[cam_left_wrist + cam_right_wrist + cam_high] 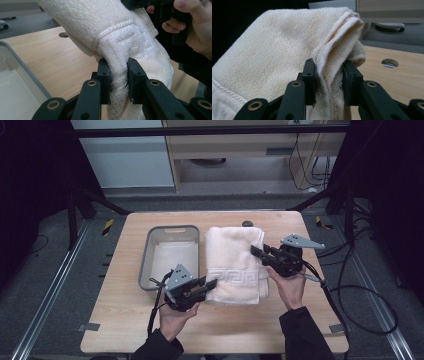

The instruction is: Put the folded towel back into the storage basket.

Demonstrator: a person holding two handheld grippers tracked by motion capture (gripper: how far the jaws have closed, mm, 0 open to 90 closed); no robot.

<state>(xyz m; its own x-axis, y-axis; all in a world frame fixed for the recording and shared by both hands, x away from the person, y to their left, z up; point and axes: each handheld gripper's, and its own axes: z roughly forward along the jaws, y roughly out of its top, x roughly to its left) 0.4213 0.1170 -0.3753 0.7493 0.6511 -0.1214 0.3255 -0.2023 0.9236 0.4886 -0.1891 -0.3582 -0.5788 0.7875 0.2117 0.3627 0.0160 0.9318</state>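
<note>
A folded cream towel [234,262] with a key-pattern band lies in the middle of the wooden table. My left gripper [211,284] is shut on the towel's near left corner; the left gripper view has the cloth [119,75] bunched between both jaws. My right gripper [256,252] is shut on the towel's right edge, and in the right gripper view the folded layers [329,72] are pinched between the jaws and lifted a little. The person's other hand [192,22] and its gripper appear at the top right of the left gripper view.
A grey plastic bin [150,251] with a pale lining stands just left of the towel; its rim [15,60] shows beside my left gripper. A round hole [247,224] is in the table behind the towel. Cables trail off the table's right side.
</note>
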